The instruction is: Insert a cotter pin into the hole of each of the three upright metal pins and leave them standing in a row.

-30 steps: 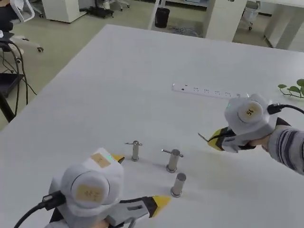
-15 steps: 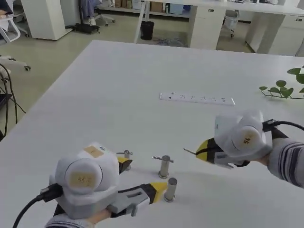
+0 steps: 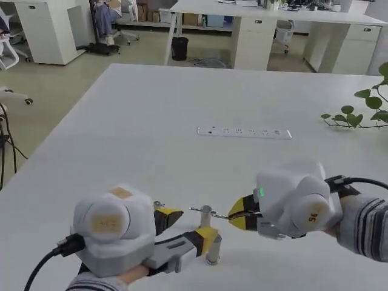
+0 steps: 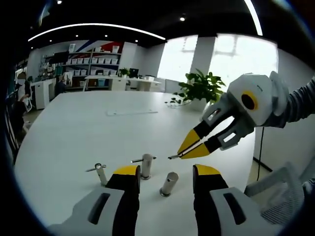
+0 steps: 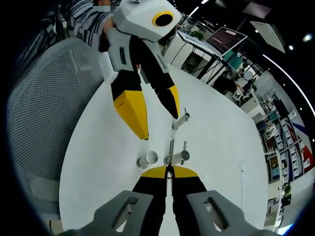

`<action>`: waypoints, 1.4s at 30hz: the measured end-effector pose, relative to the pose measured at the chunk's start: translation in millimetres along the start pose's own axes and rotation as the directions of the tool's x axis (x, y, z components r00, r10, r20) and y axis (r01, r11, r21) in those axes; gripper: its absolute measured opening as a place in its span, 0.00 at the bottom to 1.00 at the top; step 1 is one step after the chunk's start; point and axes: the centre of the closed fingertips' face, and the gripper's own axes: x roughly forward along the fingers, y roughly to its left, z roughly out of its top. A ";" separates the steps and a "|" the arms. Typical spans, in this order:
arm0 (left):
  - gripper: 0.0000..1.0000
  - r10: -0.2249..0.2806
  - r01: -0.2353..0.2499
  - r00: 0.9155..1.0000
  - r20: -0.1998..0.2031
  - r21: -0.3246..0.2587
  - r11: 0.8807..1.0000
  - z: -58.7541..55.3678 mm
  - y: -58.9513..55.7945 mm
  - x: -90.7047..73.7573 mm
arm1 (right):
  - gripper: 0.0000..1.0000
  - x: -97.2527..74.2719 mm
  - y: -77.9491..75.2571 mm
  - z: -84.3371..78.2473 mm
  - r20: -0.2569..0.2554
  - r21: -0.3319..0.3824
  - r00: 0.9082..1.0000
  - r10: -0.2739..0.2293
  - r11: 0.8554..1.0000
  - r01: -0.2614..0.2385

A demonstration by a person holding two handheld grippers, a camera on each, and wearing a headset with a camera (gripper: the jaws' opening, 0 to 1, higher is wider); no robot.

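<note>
Three upright metal pins stand close together on the white table (image 3: pixel 182 103). The far pin (image 4: pixel 101 172) and the middle pin (image 4: pixel 146 164) each carry a cotter pin. The near pin (image 4: pixel 169 183) has none and stands just ahead of the open jaws of my left gripper (image 4: pixel 167 171). In the head view this bare pin (image 3: pixel 212 254) sits against the left gripper's (image 3: pixel 189 223) lower yellow fingertip. My right gripper (image 3: pixel 233 213) is shut on a thin cotter pin (image 5: pixel 171 147) that points at the pins, a little above the bare pin (image 5: pixel 147 160).
A white power strip (image 3: pixel 244 132) lies across the middle of the table. A green plant sprig (image 3: pixel 354 112) reaches in at the right edge. Desks, chairs and a black bin (image 3: pixel 179 47) stand on the floor beyond the table's far end.
My right gripper has moved left and down toward the pins with the cotter pin in it. My left gripper has closed in on the bare pin. The head camera has tilted up.
</note>
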 end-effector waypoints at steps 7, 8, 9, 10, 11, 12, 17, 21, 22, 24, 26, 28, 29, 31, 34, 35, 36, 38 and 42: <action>0.22 -0.010 0.010 1.000 -0.005 -0.023 1.000 -2.9 -2.2 1.9 | 0.00 0.9 8.5 14.1 0.023 -0.032 1.000 0.018 0.999 -0.017; 0.21 -0.011 0.011 1.000 -0.003 -0.034 0.999 -3.3 -2.2 1.8 | 0.00 0.8 9.3 16.2 0.028 -0.040 0.999 0.017 0.999 -0.016; 0.21 -0.013 0.013 1.000 -0.001 -0.038 0.999 -3.3 -2.5 1.7 | 0.00 0.7 10.2 17.2 0.028 -0.046 0.999 0.019 0.999 -0.018; 0.18 -0.017 0.017 1.000 0.001 -0.043 0.999 -3.3 -3.2 1.4 | 0.00 0.4 10.2 18.9 0.030 -0.051 0.999 0.016 0.999 -0.015; 0.16 -0.023 0.023 1.000 0.003 -0.054 0.998 -3.5 -4.2 1.0 | 0.00 0.1 10.3 19.9 0.033 -0.056 0.999 0.016 0.998 -0.014; 0.13 -0.025 0.025 1.000 0.006 -0.060 0.998 -3.5 -4.6 0.8 | 0.00 0.1 11.0 20.4 0.033 -0.058 0.999 0.021 0.998 -0.019; 0.06 -0.041 0.044 0.999 0.034 -0.109 0.993 -1.9 -7.0 0.0 | 0.00 -0.8 11.3 22.8 0.037 -0.072 0.999 0.021 0.997 -0.018; 0.02 -0.057 0.064 0.997 0.051 -0.141 0.988 -0.8 -9.4 -0.5 | 0.00 -0.8 11.9 23.0 0.034 -0.084 0.999 0.024 0.996 -0.021; 0.02 -0.062 0.070 0.997 0.055 -0.154 0.986 -0.8 -10.0 -0.7 | 0.00 -0.9 12.1 23.3 0.034 -0.087 0.999 0.024 0.996 -0.021; 0.02 -0.060 0.070 0.996 0.061 -0.167 0.983 -0.7 -9.6 -1.0 | 0.00 -0.8 12.2 23.3 0.037 -0.087 0.999 0.024 0.996 -0.021; 0.01 -0.067 0.078 0.995 0.068 -0.179 0.981 -0.5 -10.6 -1.0 | 0.00 -0.8 12.0 23.4 0.039 -0.084 0.999 0.023 0.996 -0.020; 0.00 -0.080 0.093 0.994 0.076 -0.193 0.977 0.4 -13.2 -0.9 | 0.00 -0.7 11.2 22.9 0.037 -0.083 0.999 0.019 0.996 -0.015; 0.00 -0.088 0.102 0.993 0.081 -0.196 0.975 1.1 -14.9 -1.1 | 0.00 -0.6 10.8 22.8 0.037 -0.083 0.999 0.018 0.996 -0.015; 0.00 -0.091 0.106 0.992 0.087 -0.193 0.975 2.1 -15.9 -1.0 | 0.00 -0.7 9.8 22.8 0.043 -0.062 0.999 0.020 0.998 -0.017; 0.00 -0.101 0.115 0.991 0.084 -0.186 0.976 1.8 -17.1 -1.1 | 0.00 -1.5 9.9 22.7 0.052 -0.044 0.998 0.021 0.999 -0.019; 0.00 -0.105 0.118 0.991 0.081 -0.181 0.976 1.6 -17.3 -1.1 | 0.00 -1.9 10.2 22.6 0.057 -0.035 0.998 0.022 0.999 -0.020; 0.00 -0.108 0.121 0.991 0.080 -0.176 0.977 1.5 -17.3 -1.1 | 0.00 -2.1 10.4 22.3 0.061 -0.029 0.998 0.024 0.999 -0.022; 0.00 -0.117 0.127 0.990 0.075 -0.145 0.981 1.0 -18.6 -1.4 | 0.00 -2.4 9.7 22.0 0.066 -0.021 0.998 0.022 1.000 -0.021; 0.00 -0.140 0.140 0.990 0.016 -0.032 0.990 -6.2 -22.4 -3.8 | 0.00 -2.5 9.9 15.9 0.044 -0.008 0.999 0.032 0.999 -0.032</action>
